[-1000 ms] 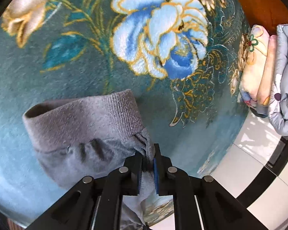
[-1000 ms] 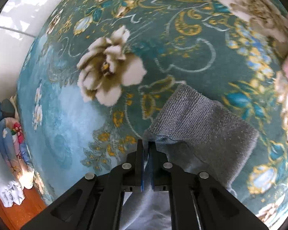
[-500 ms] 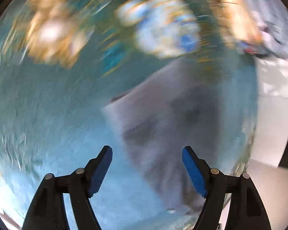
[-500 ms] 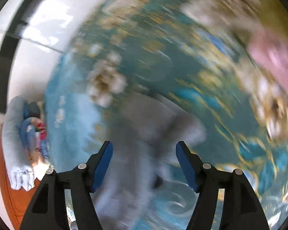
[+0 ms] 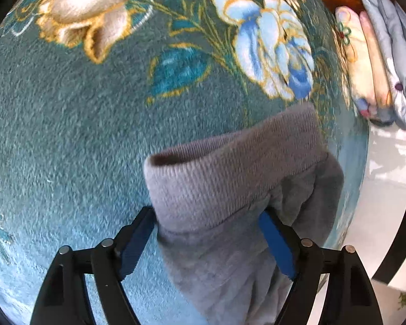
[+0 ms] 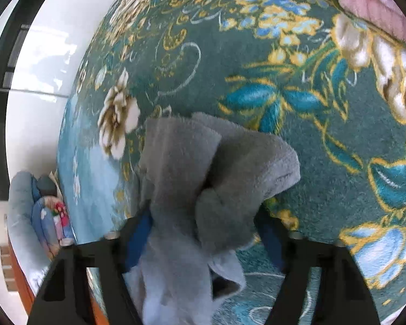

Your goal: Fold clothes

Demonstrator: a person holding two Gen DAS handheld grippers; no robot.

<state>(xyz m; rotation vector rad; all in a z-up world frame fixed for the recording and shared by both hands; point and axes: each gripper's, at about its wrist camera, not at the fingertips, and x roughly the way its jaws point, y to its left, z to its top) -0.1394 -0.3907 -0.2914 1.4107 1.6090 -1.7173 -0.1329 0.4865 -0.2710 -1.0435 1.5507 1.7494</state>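
A grey fleece garment (image 5: 230,211) with a ribbed cuff (image 5: 230,168) lies on the teal floral carpet (image 5: 67,135). My left gripper (image 5: 207,241) is open, its blue-padded fingers (image 5: 277,246) on either side of the garment just below the cuff. In the right wrist view the garment (image 6: 197,189) lies bunched and folded over itself. My right gripper (image 6: 205,233) is open, its fingers on either side of the bunched cloth, which hides much of them.
A stack of folded clothes (image 5: 379,62) sits at the carpet's far right edge, also seen in the right wrist view (image 6: 40,216). White tiled floor (image 5: 379,189) borders the carpet. A pink cloth (image 6: 376,8) lies at the top right.
Both grippers were shut on the grey garment one second ago and have opened. They moved quickly and now straddle the garment, which lies more bunched.
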